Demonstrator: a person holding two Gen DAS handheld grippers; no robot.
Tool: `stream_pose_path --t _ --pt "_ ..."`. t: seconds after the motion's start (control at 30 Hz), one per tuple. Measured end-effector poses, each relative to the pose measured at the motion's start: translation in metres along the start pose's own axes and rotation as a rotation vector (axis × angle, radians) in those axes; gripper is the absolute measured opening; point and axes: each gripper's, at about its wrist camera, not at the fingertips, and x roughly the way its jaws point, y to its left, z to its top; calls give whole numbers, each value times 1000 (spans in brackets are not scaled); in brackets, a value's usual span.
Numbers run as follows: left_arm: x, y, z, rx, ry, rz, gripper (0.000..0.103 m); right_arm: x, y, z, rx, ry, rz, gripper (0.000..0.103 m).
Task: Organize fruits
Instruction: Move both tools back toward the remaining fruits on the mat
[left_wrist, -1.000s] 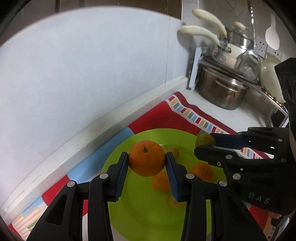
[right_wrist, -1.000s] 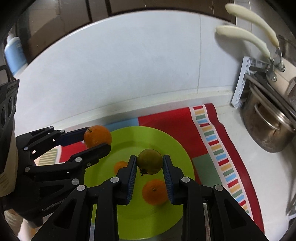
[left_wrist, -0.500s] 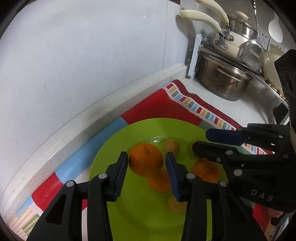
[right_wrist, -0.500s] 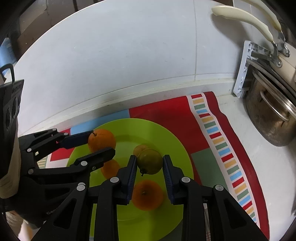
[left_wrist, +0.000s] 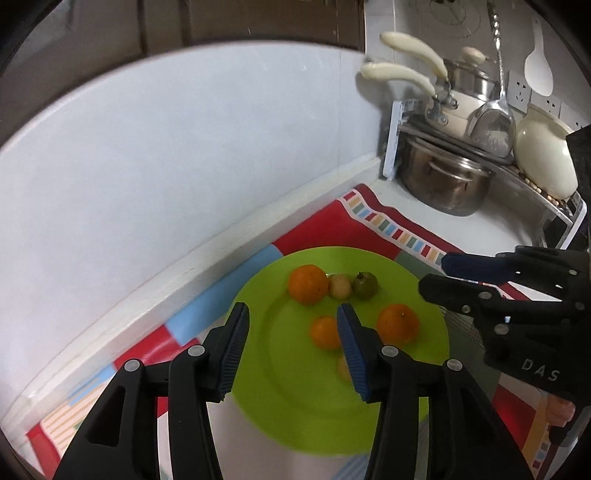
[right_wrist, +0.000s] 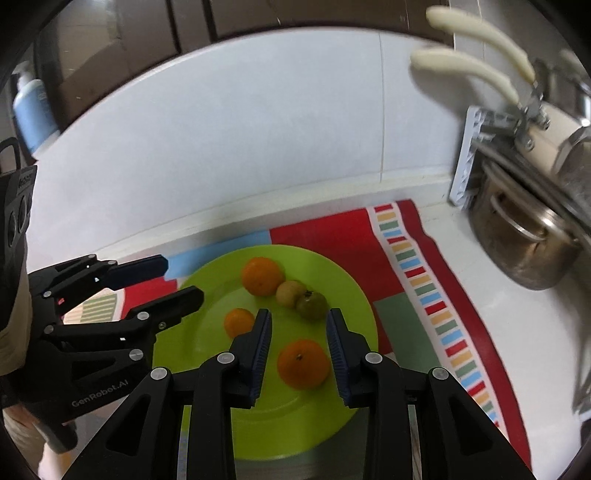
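Observation:
A lime-green plate (left_wrist: 295, 387) (right_wrist: 207, 347) lies on a striped mat and holds several fruits. At its far side sit a large orange (left_wrist: 308, 284) (right_wrist: 262, 276), a small pale fruit (left_wrist: 340, 286) (right_wrist: 290, 293) and a green fruit (left_wrist: 365, 285) (right_wrist: 312, 304) in a row. Nearer lie a small orange (left_wrist: 323, 332) (right_wrist: 239, 322) and another orange (left_wrist: 398, 324) (right_wrist: 303, 363). My left gripper (left_wrist: 293, 345) is open and empty above the plate's near side. My right gripper (right_wrist: 300, 347) is open and empty, its jaws either side of the near orange and above it.
The red, blue and striped mat (left_wrist: 369, 218) (right_wrist: 424, 280) covers the counter against a white wall. A steel pot (left_wrist: 443, 177) (right_wrist: 524, 236) and a rack of pans stand at the right. A blue bottle (right_wrist: 33, 110) stands at the far left.
Both grippers opened and let go: the large orange and the green fruit now rest on the plate's far side. Both grippers drew back and up from the plate.

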Motion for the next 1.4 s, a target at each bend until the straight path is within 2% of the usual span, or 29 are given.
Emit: stream_pose_path --t 0.1,0.27,0.4,0.6,0.7,0.77,0.93,1.13,1.4 --pt "-22 -1 -4 -7 -33 13 55 -17 9 -4 -15 -31 3 32" --pt "-59 -5 -10 -10 -74 30 57 -49 23 -10 -27 -81 15 32" --pt "-91 -6 -17 -30 -124 50 65 -76 29 -18 -17 -119 1 42" --pt "-127 -11 -35 -67 -173 64 70 -104 33 -30 2 -144 -25 44" --pt "-139 -15 -45 -82 -175 67 71 -119 34 -38 11 -158 -37 50" --pt "-148 -16 -53 -97 -180 81 75 -129 35 -44 19 -168 -45 50" --pt "-166 -19 -75 -114 -190 137 86 -145 42 -59 5 -186 -98 58" --pt "-173 -25 -96 -110 -176 186 89 -153 44 -78 4 -180 -144 64" --pt "-166 -28 -121 -130 -109 182 89 -144 40 -106 50 -108 -143 64"
